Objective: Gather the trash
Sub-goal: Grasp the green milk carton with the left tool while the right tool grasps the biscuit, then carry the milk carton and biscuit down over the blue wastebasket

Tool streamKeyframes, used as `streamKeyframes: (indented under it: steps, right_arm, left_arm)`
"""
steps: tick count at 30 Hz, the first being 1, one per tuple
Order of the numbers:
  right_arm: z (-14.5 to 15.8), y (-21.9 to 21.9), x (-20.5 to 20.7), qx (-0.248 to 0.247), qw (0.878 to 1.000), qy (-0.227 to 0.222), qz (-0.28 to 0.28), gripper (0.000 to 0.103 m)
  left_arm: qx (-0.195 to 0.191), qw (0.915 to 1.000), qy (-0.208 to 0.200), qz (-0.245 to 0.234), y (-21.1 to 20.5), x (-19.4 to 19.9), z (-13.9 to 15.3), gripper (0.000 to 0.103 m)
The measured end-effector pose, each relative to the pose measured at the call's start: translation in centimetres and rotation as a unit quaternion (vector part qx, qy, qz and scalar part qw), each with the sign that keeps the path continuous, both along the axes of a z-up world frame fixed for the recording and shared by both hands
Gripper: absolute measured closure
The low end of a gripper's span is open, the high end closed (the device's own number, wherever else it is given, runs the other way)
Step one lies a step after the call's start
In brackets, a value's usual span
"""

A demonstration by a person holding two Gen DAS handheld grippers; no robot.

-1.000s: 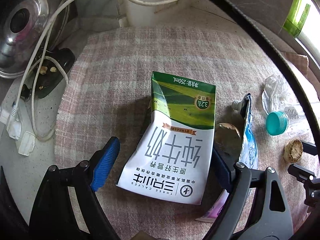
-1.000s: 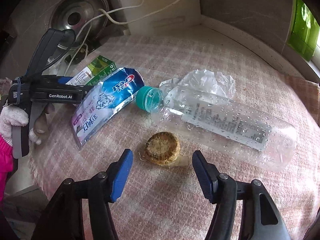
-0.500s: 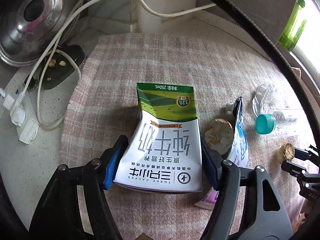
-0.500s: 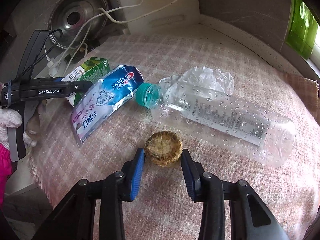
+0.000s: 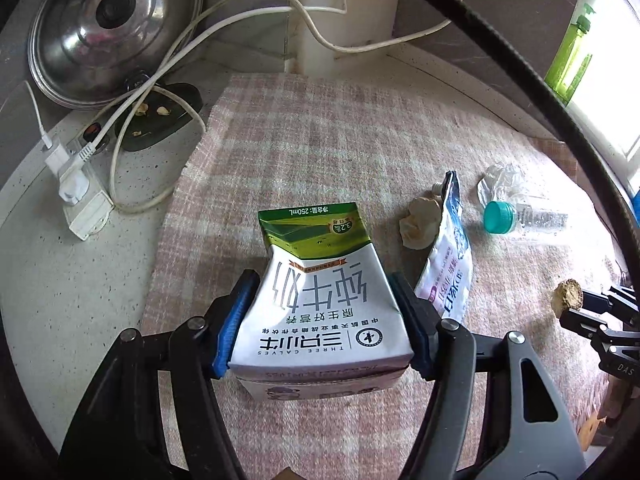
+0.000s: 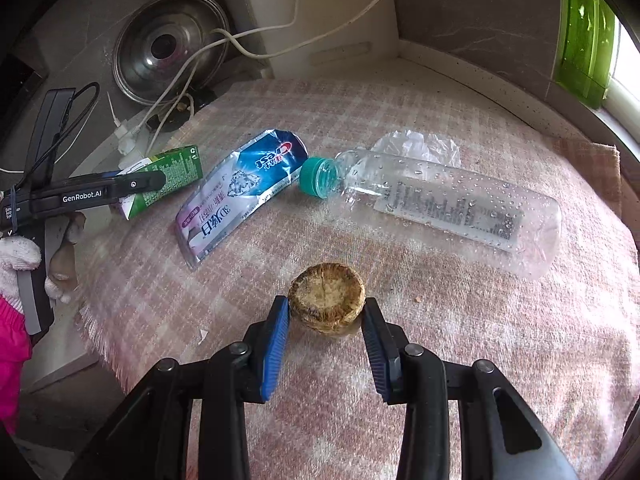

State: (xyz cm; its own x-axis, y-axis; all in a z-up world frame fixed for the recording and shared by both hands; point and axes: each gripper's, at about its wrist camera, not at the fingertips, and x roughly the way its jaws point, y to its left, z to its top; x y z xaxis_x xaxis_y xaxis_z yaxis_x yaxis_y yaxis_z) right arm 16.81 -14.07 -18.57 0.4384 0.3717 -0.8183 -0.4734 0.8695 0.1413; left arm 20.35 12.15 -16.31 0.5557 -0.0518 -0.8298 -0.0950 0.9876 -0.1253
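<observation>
Left wrist view: left gripper [image 5: 324,320], level above pink plaid cloth [image 5: 320,152], blue pads pinched on both sides of crumpled green-and-white milk carton [image 5: 320,292], print upside down, base bulging toward camera, raised off cloth. Just right of carton: squeezed-flat blue-and-silver toothpaste tube [image 5: 448,256], pale crumpled scrap [image 5: 418,222].

Right wrist view: right gripper [image 6: 325,334] low and level over cloth, ribbed pads clamped on round, fibrous tan-brown stub [image 6: 326,298]. Beyond stub: clear dented plastic bottle with teal cap [image 6: 440,204], on its side, droplets inside; crinkled clear film [image 6: 416,144] behind bottle neck.
</observation>
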Motion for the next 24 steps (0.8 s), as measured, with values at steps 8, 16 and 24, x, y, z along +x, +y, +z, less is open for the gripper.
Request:
streamKeyframes:
  steps: [8, 16, 24]
  right_arm:
    - [0.9, -1.3, -2.7, 0.021, 1.000, 0.000, -0.008, 0.066]
    - [3.1, -2.6, -6.2, 0.052, 0.999, -0.004, -0.012, 0.066]
    - [4.4, -2.9, -10.3, 0.070, 0.997, -0.010, -0.006, 0.066]
  left_arm:
    - [-0.006, 0.9998, -0.016, -0.003, -0.5, -3.7, 1.5, 0.036]
    - [-0.010, 0.9993, -0.033, -0.012, -1.1, -9.0, 3.2, 0.036]
    - [-0.025, 0.9990, -0.035, -0.005, -1.1, -14.4, 3.7, 0.036]
